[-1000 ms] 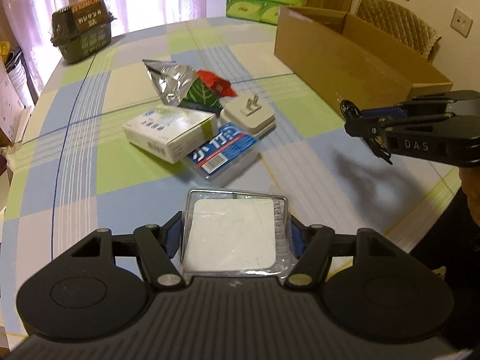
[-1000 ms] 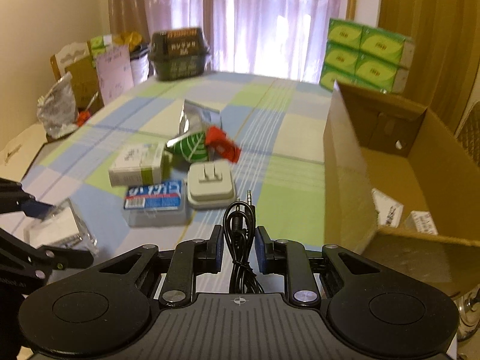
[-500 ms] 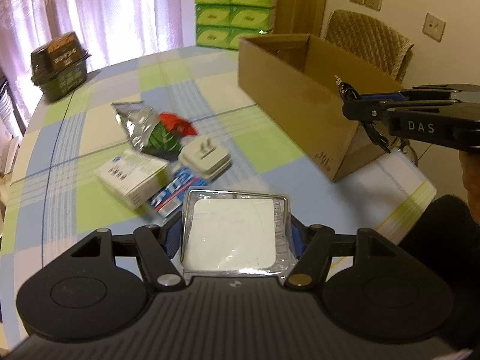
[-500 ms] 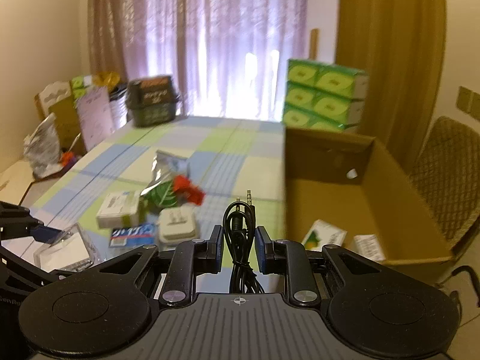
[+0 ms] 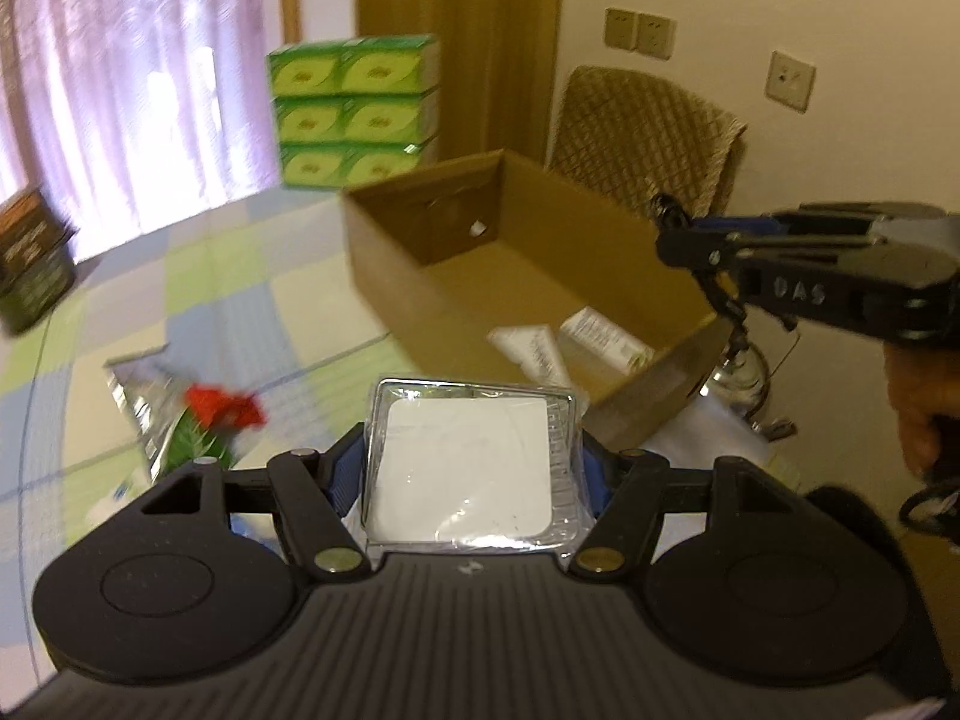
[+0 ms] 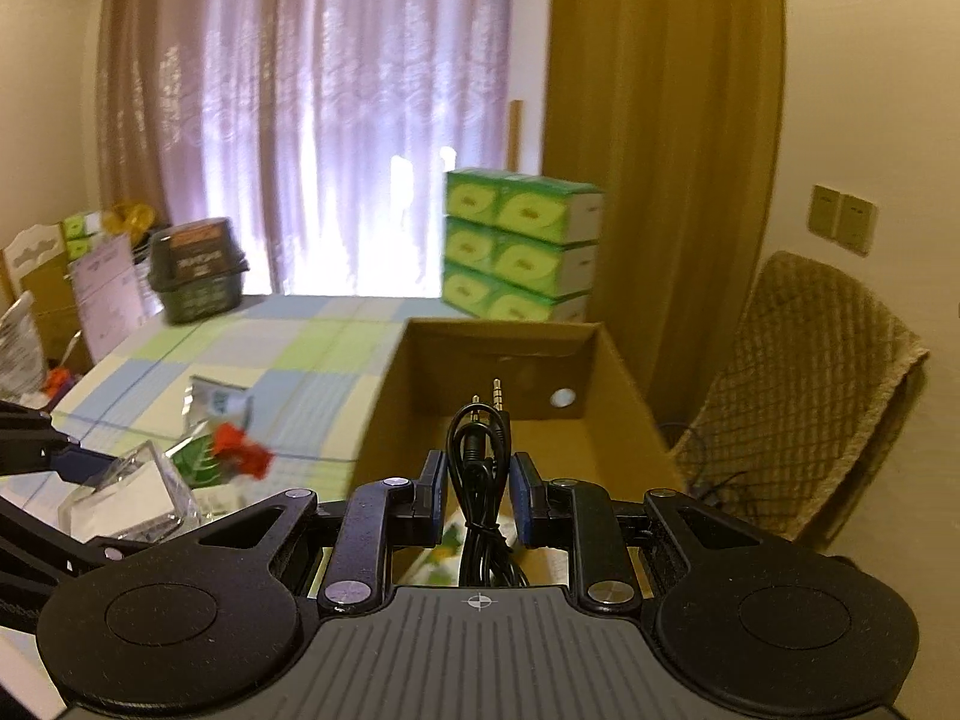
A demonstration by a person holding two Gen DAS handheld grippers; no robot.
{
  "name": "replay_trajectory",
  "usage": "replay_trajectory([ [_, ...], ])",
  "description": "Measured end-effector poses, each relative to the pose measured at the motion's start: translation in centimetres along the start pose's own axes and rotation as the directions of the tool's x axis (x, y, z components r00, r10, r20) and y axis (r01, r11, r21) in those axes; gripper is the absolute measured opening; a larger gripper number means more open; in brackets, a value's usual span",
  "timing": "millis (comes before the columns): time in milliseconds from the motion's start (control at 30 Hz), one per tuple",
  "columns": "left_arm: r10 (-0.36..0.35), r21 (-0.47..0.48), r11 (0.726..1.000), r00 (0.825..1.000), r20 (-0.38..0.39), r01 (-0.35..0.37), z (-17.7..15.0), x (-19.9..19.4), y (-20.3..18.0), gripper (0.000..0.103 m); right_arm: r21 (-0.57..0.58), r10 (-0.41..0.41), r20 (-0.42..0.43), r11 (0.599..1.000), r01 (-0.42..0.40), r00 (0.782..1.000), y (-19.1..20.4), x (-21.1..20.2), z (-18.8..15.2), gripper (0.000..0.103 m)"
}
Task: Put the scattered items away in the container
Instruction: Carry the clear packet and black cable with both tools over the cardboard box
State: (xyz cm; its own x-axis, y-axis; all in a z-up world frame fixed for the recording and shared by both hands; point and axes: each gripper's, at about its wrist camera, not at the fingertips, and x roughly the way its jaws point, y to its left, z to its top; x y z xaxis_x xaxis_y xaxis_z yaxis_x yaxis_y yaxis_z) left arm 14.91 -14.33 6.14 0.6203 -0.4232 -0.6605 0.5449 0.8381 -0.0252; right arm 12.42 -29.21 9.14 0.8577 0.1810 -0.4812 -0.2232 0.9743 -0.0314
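My left gripper (image 5: 471, 456) is shut on a clear plastic case with a white square inside (image 5: 468, 462), held in the air just short of the near corner of the open cardboard box (image 5: 396, 276). My right gripper (image 6: 479, 483) is shut on a coiled black audio cable (image 6: 480, 450) and hangs over the near end of the box (image 6: 624, 396); in the left wrist view it (image 5: 678, 234) sits above the box's right wall. White packets (image 5: 591, 339) lie on the box floor. A foil bag with a red wrapper (image 5: 198, 414) stays on the checked tablecloth (image 5: 198, 294).
Stacked green tissue boxes (image 5: 354, 108) stand behind the box. A dark green basket (image 6: 195, 276) sits at the table's far left. A woven chair (image 6: 804, 384) stands right of the box. A person's hand (image 5: 924, 402) holds the right gripper's handle.
Both grippers have risen and moved right toward the box, each keeping its item. The remaining table items have slid to the lower left of both views, and the box interior now shows.
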Motion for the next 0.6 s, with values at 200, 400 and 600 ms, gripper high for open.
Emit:
replay_trajectory([
  [200,-0.027,0.018,0.999,0.999,0.029,0.027,4.0,2.8,-2.0,0.063,0.022,-0.015,0.005,1.000,0.015,1.000,-3.2,1.3,0.8,0.024],
  [400,-0.037,0.027,0.999,0.999,0.039,0.036,6.4,6.2,-3.1,0.063,0.037,-0.017,-0.002,0.999,0.017,1.000,-5.5,3.1,1.1,0.024],
  [600,-0.051,0.008,0.999,0.998,0.027,0.051,7.0,9.2,-3.2,0.063,0.057,-0.011,-0.022,0.998,0.012,1.000,-6.8,5.1,0.7,0.024],
])
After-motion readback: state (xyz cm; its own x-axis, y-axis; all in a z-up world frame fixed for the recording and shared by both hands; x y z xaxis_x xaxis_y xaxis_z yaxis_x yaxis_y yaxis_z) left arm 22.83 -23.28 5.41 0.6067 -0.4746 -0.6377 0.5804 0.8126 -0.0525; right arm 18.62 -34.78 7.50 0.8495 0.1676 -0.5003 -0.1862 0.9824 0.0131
